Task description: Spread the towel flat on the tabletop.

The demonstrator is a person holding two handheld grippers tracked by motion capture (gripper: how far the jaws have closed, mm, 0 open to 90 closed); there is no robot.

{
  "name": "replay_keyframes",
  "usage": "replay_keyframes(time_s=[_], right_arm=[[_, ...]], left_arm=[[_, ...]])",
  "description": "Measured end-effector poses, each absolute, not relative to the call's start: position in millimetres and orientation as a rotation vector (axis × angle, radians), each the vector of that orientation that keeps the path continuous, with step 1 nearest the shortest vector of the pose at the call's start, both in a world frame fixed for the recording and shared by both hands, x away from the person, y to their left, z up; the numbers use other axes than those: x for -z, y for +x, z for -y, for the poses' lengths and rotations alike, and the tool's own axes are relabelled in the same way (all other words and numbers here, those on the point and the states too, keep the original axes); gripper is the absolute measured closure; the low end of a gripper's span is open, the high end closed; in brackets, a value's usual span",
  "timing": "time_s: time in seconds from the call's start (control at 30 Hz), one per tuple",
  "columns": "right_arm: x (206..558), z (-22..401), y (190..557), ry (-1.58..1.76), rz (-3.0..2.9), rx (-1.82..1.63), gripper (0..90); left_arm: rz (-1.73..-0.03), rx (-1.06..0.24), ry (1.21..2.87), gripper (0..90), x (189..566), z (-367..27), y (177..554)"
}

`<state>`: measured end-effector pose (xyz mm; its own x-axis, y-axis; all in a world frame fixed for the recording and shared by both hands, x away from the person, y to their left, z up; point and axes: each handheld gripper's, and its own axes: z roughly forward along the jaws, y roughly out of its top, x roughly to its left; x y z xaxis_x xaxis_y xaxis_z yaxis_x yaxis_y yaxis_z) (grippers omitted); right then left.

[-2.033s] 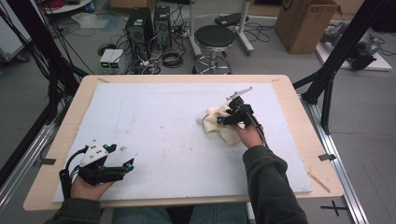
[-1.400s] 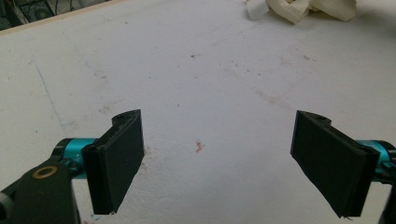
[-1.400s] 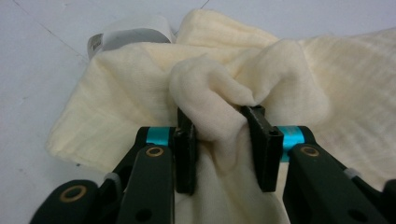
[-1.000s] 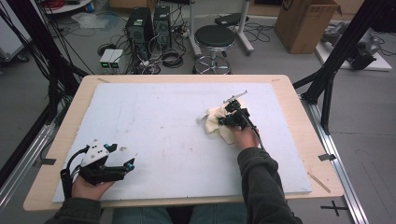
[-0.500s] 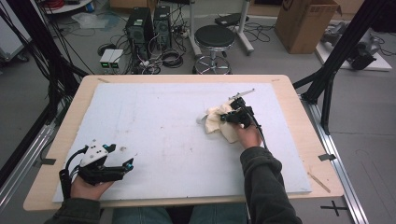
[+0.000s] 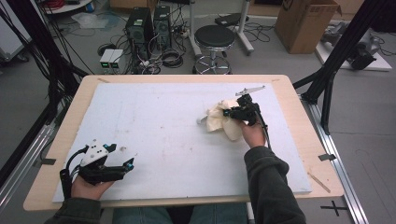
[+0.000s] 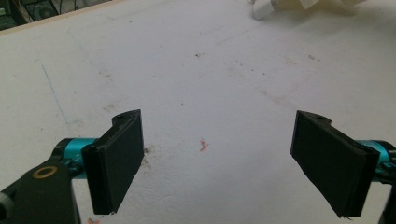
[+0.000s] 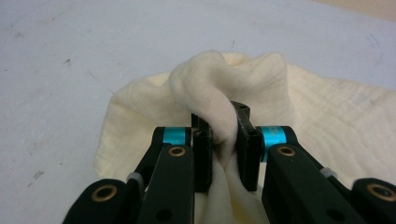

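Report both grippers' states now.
Left gripper: open, holding nothing.
Right gripper: shut on the cream cloth.

No text, label, brand, number or sign can be read on anything here.

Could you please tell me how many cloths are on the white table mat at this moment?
1. The cream cloth lies bunched at the right middle of the mat, a fold pinched by the right hand-held gripper. Nothing suggests another cloth hidden beneath it, though that cannot be ruled out.
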<state>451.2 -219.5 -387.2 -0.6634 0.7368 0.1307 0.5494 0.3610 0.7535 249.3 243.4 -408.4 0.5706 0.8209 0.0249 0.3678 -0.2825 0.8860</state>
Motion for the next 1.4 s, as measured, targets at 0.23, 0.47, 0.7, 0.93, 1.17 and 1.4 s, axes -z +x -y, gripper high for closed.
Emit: replay_keyframes(time_s=[0.23, 0.47, 0.7, 0.93, 1.17, 1.4], right_arm=[[372.8, 223.9, 441.1, 1.115, -2.360, -1.238, 80.6], [364.9, 226.4, 434.3, 1.095, -2.346, -1.284, 80.5], [354.7, 223.3, 422.1, 1.060, -2.341, -1.332, 80.5], [346.0, 214.7, 409.6, 0.999, -2.346, -1.372, 80.4], [336.6, 199.1, 397.8, 0.929, -2.360, -1.444, 80.5], [329.5, 184.2, 391.8, 0.877, -2.373, -1.509, 80.4]], left_arm=[[-0.962, -0.619, 1.876, 17.8, 407.9, -243.9, 249.2], [-0.957, -0.621, 1.874, 17.8, 407.7, -243.2, 248.9], [-0.953, -0.619, 1.876, 17.8, 407.7, -242.6, 248.7], [-0.949, -0.618, 1.878, 17.8, 407.6, -242.4, 248.5], [-0.950, -0.621, 1.874, 17.8, 407.4, -243.2, 248.5], [-0.954, -0.622, 1.870, 17.8, 407.1, -243.2, 247.9]])
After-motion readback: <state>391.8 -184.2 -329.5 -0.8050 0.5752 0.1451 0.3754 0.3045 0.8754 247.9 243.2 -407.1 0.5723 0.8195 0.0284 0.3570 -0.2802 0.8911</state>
